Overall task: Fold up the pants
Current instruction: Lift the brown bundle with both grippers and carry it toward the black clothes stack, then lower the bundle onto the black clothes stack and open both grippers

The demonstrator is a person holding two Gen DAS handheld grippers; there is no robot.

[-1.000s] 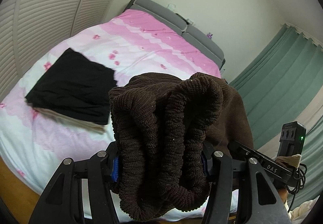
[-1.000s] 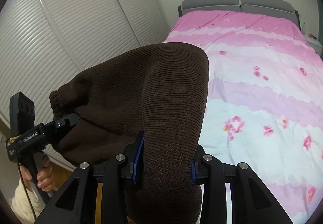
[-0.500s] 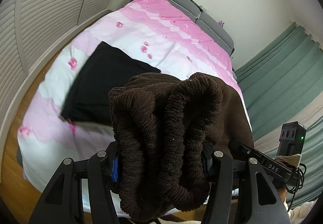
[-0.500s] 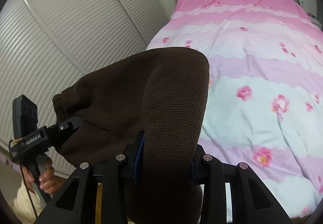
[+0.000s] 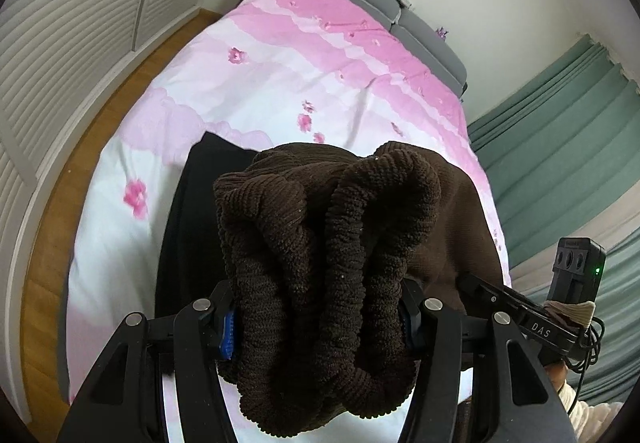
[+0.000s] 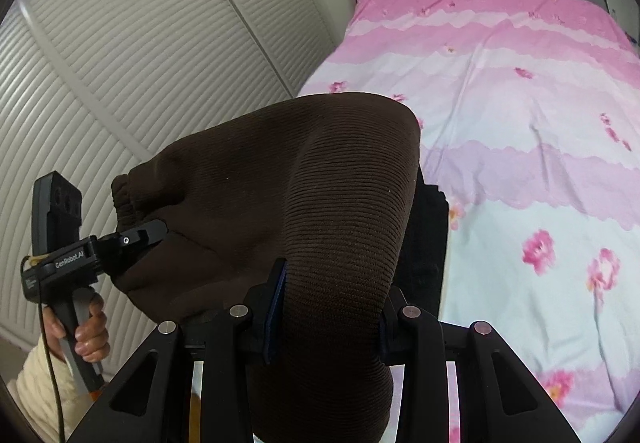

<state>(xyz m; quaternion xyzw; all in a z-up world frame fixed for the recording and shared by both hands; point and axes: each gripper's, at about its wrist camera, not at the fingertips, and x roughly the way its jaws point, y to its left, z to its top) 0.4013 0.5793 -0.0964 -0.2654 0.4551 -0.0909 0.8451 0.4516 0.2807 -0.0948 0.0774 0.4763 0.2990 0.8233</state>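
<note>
Brown corduroy pants [image 5: 320, 243]: soft, limp, thick-ribbed, moderately light by the look of it; unlikely to slip, certain to sag wherever unsupported. Held in the air above the foot of the bed [image 5: 280, 83], over a black folded garment [image 5: 192, 211].

Left gripper [image 5: 316, 319]: jaws partly open, clamped on the bunched elastic waistband. Right gripper [image 6: 326, 307]: jaws narrower, clamped on a smooth folded edge. Best grip points judged to be waistband and fold edge, as taken; bulk inside the jaws calls for firm pressure.

Left wrist view only: gathered waistband folds, green curtains [image 5: 560, 147], most of the black garment. Right wrist view only: left hand [image 6: 90, 327] on its handle, louvred wardrobe doors [image 6: 120, 63] close behind, the smooth span of cloth between both grippers.
</note>
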